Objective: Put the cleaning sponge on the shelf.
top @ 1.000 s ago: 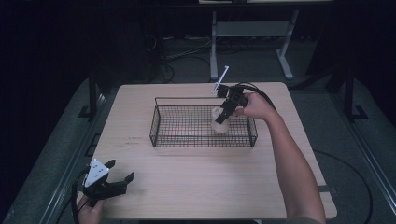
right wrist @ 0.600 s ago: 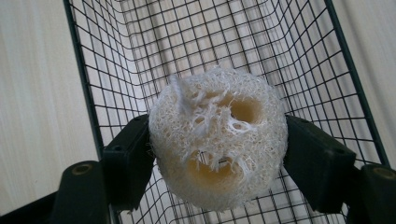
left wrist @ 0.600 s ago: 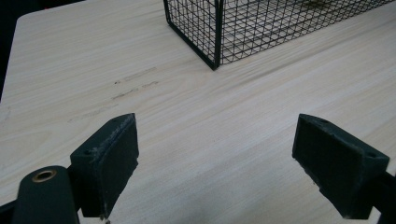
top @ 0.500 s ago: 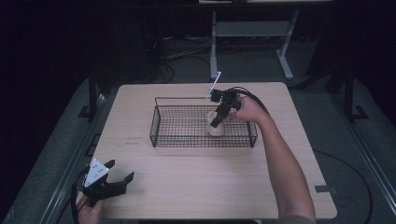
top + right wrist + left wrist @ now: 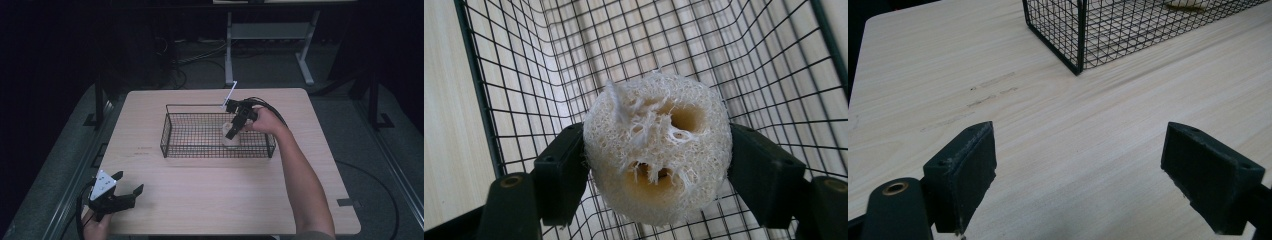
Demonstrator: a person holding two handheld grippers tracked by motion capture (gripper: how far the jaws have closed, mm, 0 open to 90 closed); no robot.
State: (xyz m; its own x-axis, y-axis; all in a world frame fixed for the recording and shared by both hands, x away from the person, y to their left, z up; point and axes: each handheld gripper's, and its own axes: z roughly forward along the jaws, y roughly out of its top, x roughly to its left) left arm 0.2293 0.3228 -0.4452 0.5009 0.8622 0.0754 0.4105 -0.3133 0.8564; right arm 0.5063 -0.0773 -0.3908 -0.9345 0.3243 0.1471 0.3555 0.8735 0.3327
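One pale wood table (image 5: 210, 210) sits in a dark room, with one black wire basket (image 5: 170, 135) at its middle. Well left of and nearer than the basket, the left gripper (image 5: 127, 187) rests low, jaws spread wide and empty. Inside the basket's right end, the right gripper (image 5: 231, 134) clamps one loofah piece (image 5: 659, 145).

Matt pale wood-grain table (image 5: 210, 200), thin black wire-mesh basket (image 5: 190, 147), rough fibrous off-white loofah (image 5: 659, 147)
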